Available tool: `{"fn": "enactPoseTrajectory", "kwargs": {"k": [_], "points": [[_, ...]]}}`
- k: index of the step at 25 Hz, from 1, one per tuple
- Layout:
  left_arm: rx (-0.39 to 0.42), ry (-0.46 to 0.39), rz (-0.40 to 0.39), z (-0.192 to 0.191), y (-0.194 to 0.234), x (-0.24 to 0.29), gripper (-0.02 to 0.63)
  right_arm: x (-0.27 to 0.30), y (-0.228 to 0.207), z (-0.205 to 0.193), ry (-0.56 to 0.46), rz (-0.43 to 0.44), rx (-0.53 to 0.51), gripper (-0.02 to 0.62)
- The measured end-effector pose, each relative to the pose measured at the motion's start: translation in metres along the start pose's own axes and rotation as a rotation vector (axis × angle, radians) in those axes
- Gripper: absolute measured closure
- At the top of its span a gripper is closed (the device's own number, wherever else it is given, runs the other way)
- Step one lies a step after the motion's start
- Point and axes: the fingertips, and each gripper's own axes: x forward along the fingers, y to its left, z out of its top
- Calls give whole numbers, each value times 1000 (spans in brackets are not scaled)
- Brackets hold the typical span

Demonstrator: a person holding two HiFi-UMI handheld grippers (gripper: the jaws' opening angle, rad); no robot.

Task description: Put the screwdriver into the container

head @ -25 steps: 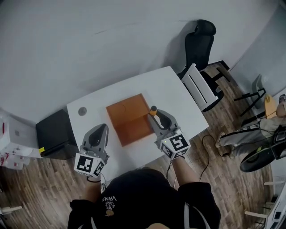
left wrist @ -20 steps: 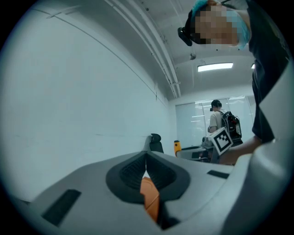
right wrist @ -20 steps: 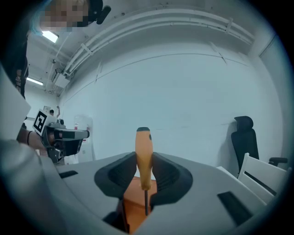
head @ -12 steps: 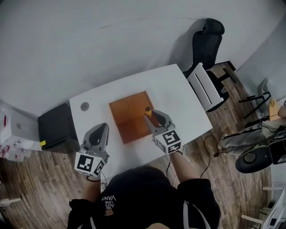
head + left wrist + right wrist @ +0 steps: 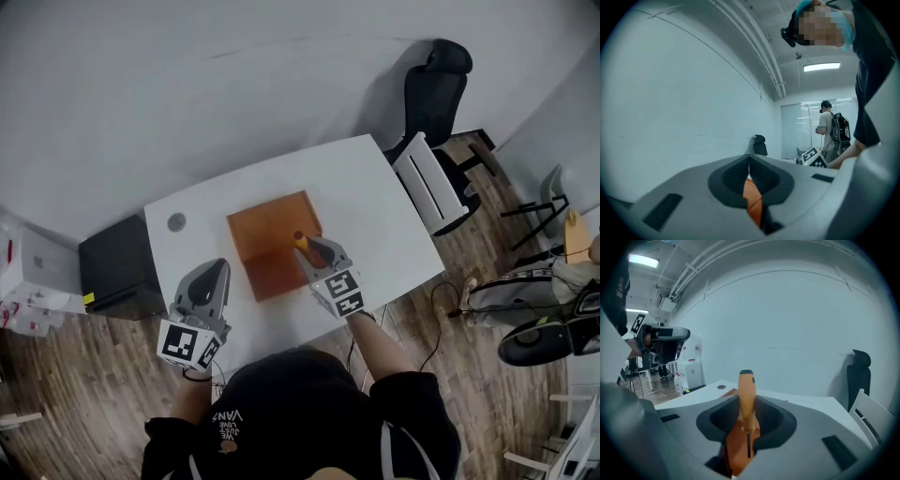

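An orange-brown flat container (image 5: 267, 232) lies in the middle of the white table (image 5: 375, 202). My right gripper (image 5: 312, 254) hangs over the container's near right part, shut on a screwdriver (image 5: 300, 241). In the right gripper view the screwdriver (image 5: 746, 394) stands upright between the pads, orange handle up, dark shaft pointing down toward the container (image 5: 736, 458). My left gripper (image 5: 209, 279) stays at the table's near left edge, jaws shut with nothing in them. In the left gripper view only the container (image 5: 753, 202) shows through the slit below the left gripper (image 5: 749, 174).
A round grey grommet (image 5: 176, 222) sits in the table's far left corner. A black cabinet (image 5: 117, 274) stands left of the table. A black office chair (image 5: 428, 89) and a white chair (image 5: 431, 187) stand to the right. A person with a backpack (image 5: 830, 127) stands far off.
My right gripper has carried the screwdriver leftward from the container's right edge to above its near right part. The left gripper has not moved.
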Motion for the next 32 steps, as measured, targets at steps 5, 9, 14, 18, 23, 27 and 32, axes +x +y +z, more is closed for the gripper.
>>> {"fn": "enactPoseTrajectory", "kwargs": {"k": [5, 9, 14, 18, 23, 27, 32], "points": [[1, 5, 1, -1, -3, 0, 592, 12, 6, -20, 75, 22, -60, 482], [-2, 13, 11, -3, -3, -3, 592, 17, 10, -32, 113, 38, -84, 482], [-4, 18, 15, -4, -4, -3, 592, 25, 13, -46, 159, 59, -124, 482], [-4, 19, 18, -5, -5, -3, 592, 31, 16, -57, 200, 81, -173, 482], [-8, 24, 27, -6, -4, -5, 592, 37, 23, -62, 220, 106, -192, 482], [-7, 23, 33, -8, -3, -7, 592, 44, 30, -65, 236, 131, -219, 482], [-25, 25, 52, -9, 2, -8, 592, 54, 40, -70, 265, 184, -272, 482]]}}
